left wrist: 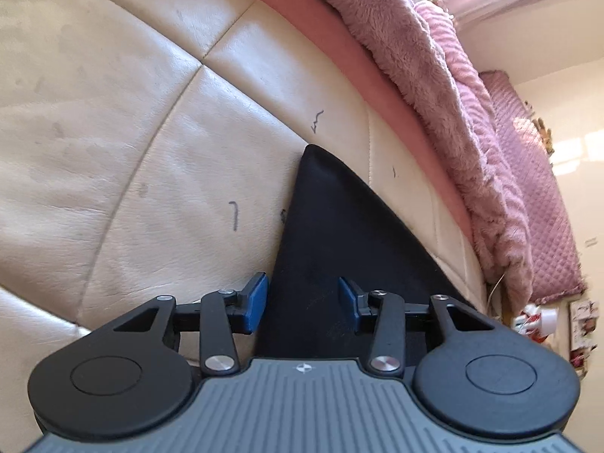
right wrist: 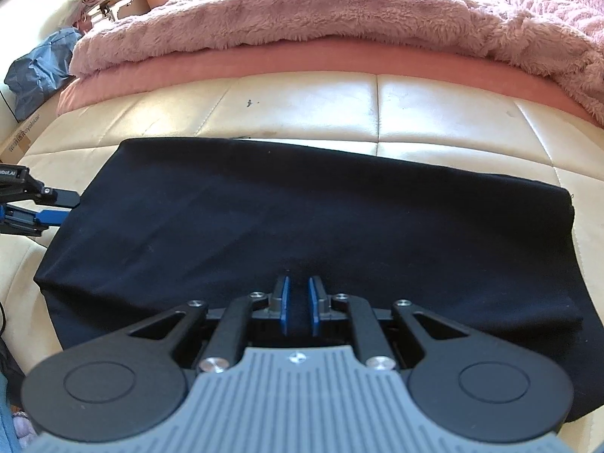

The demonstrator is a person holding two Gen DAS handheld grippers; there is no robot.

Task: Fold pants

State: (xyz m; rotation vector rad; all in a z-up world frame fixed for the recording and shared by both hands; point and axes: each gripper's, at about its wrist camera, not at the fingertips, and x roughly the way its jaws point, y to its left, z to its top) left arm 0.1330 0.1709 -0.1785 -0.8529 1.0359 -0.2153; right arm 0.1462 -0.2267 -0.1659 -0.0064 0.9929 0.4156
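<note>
A cream leather couch [right wrist: 415,102] fills most of the room, its panels scuffed and marked with pen strokes. Along its far edge lies a pink cushion [right wrist: 302,62] with a fluffy pink blanket [right wrist: 321,11] heaped on it. A crumpled blue bag [right wrist: 41,68] sits off the couch's end.

The right tool [right wrist: 299,304] hides the near edge of the black pants [right wrist: 302,219]. In the left view, only one corner of them shows.
</note>
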